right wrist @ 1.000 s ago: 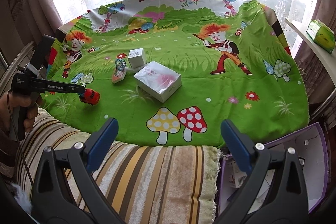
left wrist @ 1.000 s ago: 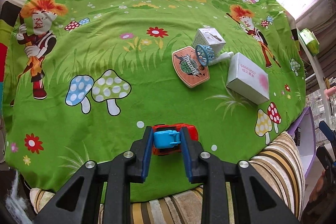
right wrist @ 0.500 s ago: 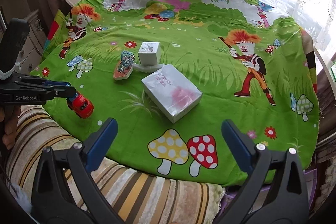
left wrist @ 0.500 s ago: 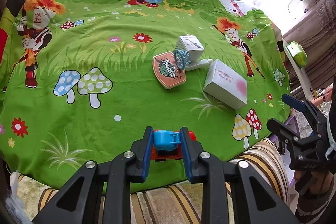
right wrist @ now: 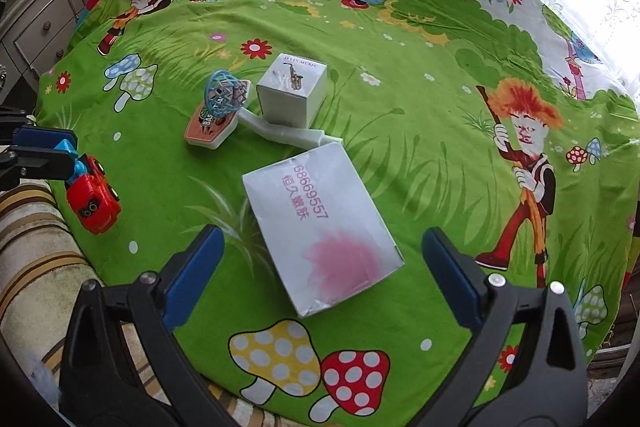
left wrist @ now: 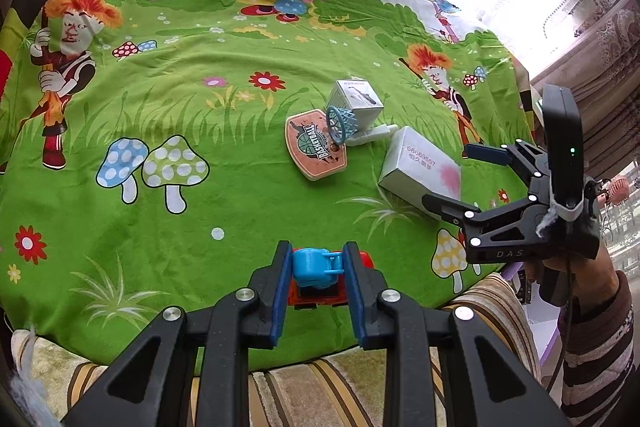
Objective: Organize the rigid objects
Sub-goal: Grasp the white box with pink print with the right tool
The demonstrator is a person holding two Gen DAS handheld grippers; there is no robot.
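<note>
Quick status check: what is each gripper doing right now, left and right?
Left gripper: shut on the red toy truck, gripped by its blue top piece.
Right gripper: open, holding nothing, poised over the flat white box.

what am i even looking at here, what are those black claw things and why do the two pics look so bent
These are two hand-held grippers, not a robot arm: a person holds one in each hand. Each carries a wide-angle camera looking along its two fingers, which is why the pictures look bent.

The left camera's picture shows the left gripper closed on a red toy truck with a blue part on top. The right gripper and the hand holding it appear at that picture's right edge.

The right camera's picture shows that gripper open, hovering above a flat white box and holding nothing.

On the green cartoon cloth also lie a small white cube box and a toy basketball hoop with an orange backboard.
</note>
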